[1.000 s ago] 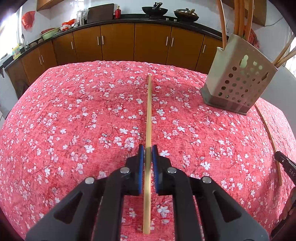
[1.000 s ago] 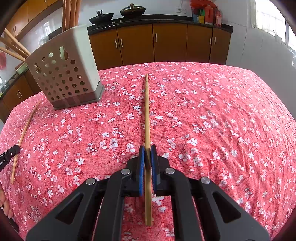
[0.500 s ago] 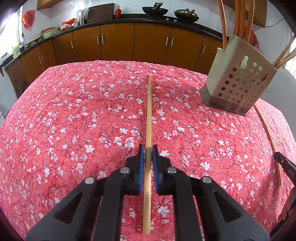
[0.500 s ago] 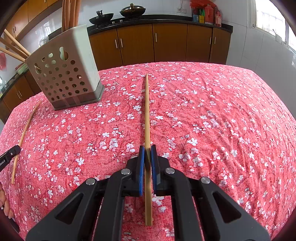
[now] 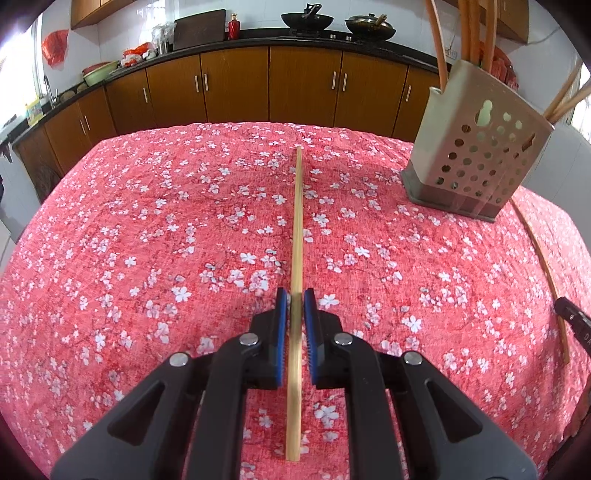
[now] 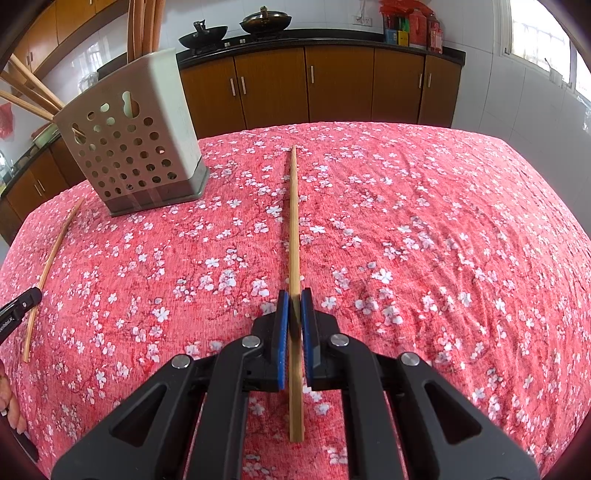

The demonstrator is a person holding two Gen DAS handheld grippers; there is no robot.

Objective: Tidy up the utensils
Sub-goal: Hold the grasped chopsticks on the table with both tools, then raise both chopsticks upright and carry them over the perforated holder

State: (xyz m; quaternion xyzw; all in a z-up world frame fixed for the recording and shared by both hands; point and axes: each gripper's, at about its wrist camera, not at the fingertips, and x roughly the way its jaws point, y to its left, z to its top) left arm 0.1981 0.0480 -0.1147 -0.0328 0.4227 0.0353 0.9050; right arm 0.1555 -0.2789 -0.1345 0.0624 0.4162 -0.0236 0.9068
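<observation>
The left gripper (image 5: 295, 306) pinches a slim bamboo chopstick (image 5: 297, 229) between its blue ribbed pads, and the right gripper (image 6: 294, 304) is pressed tight on a second chopstick (image 6: 294, 221) the same way. Each stick runs straight ahead along the fingers, its far tip out over the cloth and its blunt square end sticking back past the pads.

The landmark here is the utensil holder (image 5: 476, 155), a beige plastic box with slanted walls, round drain holes and a darker grey base. It stands upright on the cloth, ahead and to the right of the left gripper, ahead and to the left of the right one. Several long wooden sticks (image 5: 467, 29) stand in it, some upright, some leaning out of the far side.

The table is covered by a red tablecloth (image 5: 147, 240), nubbly in weave and printed with small white blossoms.

Behind the holder runs a row of brown wooden cabinets (image 5: 303, 88) under a black countertop, with two dark woks (image 5: 306, 20) on top and white tiled walls.
</observation>
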